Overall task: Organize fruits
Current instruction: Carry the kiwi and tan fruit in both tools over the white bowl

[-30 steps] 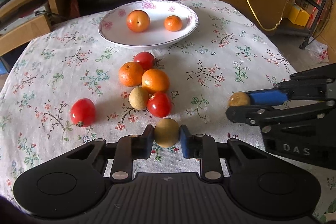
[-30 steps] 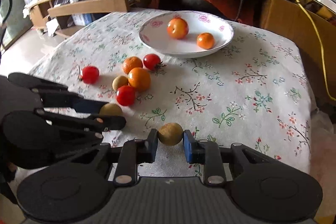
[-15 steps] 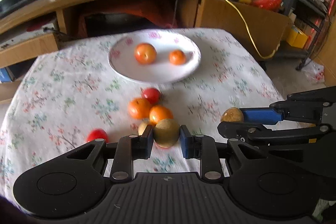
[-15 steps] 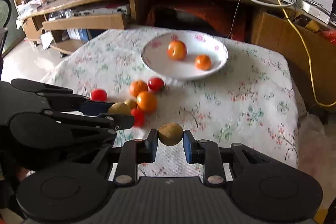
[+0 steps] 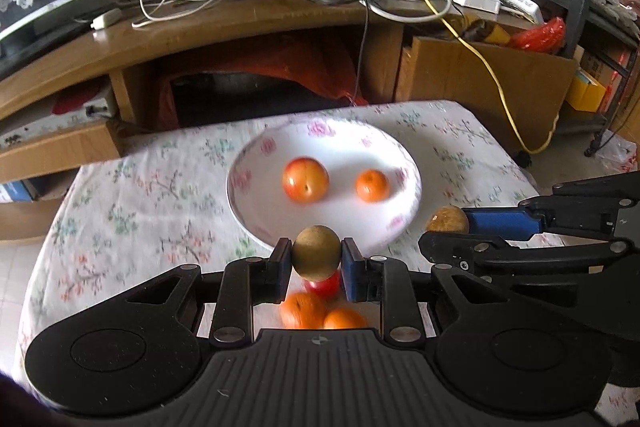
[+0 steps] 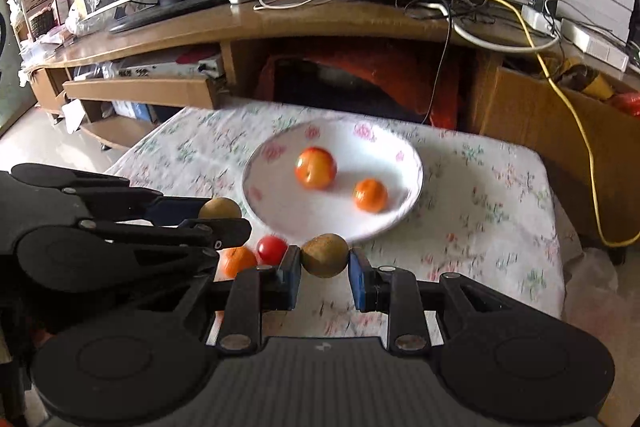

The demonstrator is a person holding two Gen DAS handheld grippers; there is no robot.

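Two fruits lie in plate (image 5: 414,187); each hand-held gripper, left (image 5: 316,261) and right (image 6: 324,265), clamps a brown fruit just short of its near rim; several remain on tabletop (image 6: 500,219).

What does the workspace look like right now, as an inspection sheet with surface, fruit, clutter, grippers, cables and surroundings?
Surface: table under a floral cloth, blurred in both views.
Job's things: white plate holds two orange fruits; a red tomato and more orange fruit lie on the cloth in front of it.
Clutter: nothing seen on the table.
Grippers: left gripper shut on a brown fruit; right gripper shut on another brown round fruit; both clear of the cloth.
Cables: yellow cable and white cords run across the desk behind.
Surroundings: router, monitor, cardboard box, shelf.
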